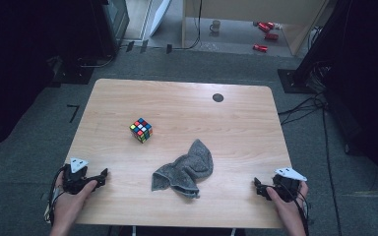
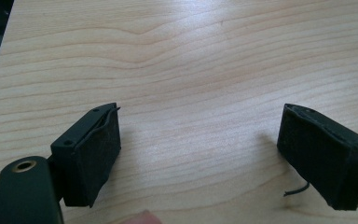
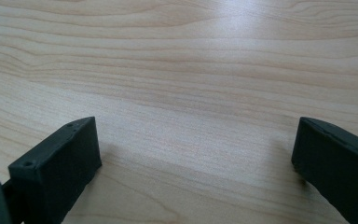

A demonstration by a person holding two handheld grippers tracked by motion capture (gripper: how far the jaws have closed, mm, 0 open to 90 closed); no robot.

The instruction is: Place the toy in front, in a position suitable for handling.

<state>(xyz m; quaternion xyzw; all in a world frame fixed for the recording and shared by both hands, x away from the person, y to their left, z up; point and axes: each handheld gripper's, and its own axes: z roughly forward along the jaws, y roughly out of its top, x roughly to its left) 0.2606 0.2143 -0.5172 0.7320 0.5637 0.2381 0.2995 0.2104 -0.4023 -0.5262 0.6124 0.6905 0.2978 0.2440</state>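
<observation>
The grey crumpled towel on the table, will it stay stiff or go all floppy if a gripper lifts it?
The grey crumpled towel would probably go floppy: it already lies in soft folds on the wooden table. It looks thin, so likely light. Pushed, it would probably bunch up rather than slide neatly or roll.

Wooden table (image 1: 236, 113); floor beyond: white mug (image 1: 215, 26), red cans (image 1: 266, 27).

Light wood-grain rectangular table (image 1: 187, 103), rounded corners, w/ small dark round disc (image 1: 218, 97) set in its far side. Crumpled grey terry cloth (image 1: 184, 169) lies approx. midway btwn the two sets of gripper fingers, slightly beyond them. Multicoloured plastic puzzle cube (image 1: 141, 130) sits farther out, beyond left-hand fingers, well apart from cloth. Bare wood btwn each finger pair.
</observation>
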